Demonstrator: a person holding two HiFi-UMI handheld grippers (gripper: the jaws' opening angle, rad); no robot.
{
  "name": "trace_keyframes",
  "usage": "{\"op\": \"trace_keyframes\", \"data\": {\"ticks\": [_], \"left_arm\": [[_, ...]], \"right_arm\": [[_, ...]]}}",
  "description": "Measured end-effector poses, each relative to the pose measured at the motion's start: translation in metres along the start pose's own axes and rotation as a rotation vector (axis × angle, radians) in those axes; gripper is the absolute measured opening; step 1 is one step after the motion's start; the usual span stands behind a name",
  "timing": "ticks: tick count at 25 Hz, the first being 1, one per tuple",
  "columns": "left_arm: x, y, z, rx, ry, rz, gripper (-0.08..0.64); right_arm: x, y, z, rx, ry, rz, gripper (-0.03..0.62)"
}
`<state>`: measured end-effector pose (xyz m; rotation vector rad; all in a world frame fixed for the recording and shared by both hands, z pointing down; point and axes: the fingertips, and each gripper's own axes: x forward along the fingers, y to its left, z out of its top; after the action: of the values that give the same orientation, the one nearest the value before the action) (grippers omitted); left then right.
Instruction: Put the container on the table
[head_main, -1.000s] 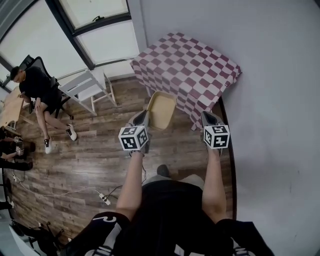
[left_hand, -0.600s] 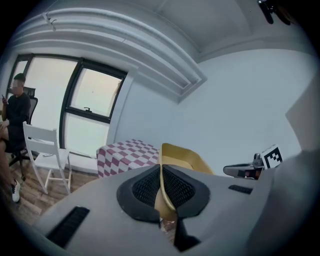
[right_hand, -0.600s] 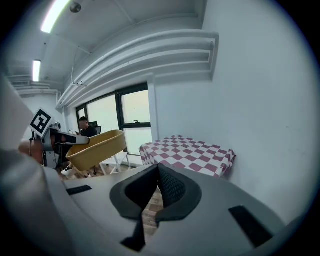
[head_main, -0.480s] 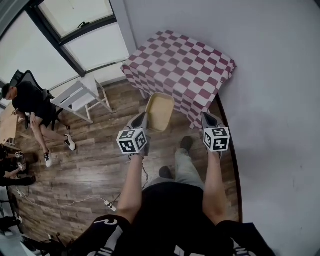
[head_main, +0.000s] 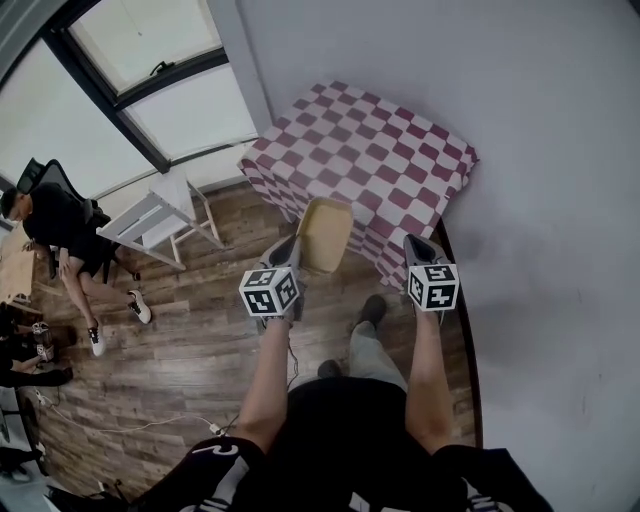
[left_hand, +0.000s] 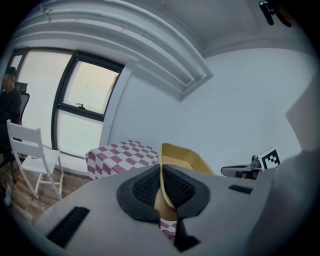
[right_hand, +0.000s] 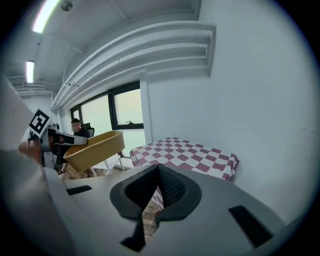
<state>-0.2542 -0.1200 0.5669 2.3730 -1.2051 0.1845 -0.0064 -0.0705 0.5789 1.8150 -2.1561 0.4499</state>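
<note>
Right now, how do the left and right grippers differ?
The left gripper is shut on the rim of the yellow container; the right gripper is shut on nothing. The left gripper touches the container; the right gripper is apart from it, nearer the wall. Both point toward the checkered table.

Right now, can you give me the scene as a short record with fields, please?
container: yellow open tub, tilted, held in the air in front of the table, not yet on it
left gripper: shut on the container's rim
right gripper: shut, nothing between its jaws
table: checkered top, beyond the container
nearby: white chair; seated person
</note>
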Motion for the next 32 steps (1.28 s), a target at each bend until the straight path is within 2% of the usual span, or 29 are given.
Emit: {"op": "trace_keyframes", "data": {"ticks": [8,15,23,32], "left_arm": [[0.098,0.008,0.04,-0.012,0.02,-0.015,0.035],[0.165,0.0,0.069,-0.034,0.025,-0.024,0.035],[0.216,-0.024,0.087,-0.02,0.038,-0.035,0.035],[0.263,-0.038,0.103,0.018,0.051,-0.01,0.035]], "right_arm": [[0.079,-0.051,0.033,0.007,0.034,0.015,0.015],[0.122,-0.099,0.059,0.012,0.044,0.02,0.015],[0.145,-0.149,0.075,0.035,0.033,0.023,0.015],[0.176,-0.193,0.09,0.077,-0.014,0.047,0.015]]}}
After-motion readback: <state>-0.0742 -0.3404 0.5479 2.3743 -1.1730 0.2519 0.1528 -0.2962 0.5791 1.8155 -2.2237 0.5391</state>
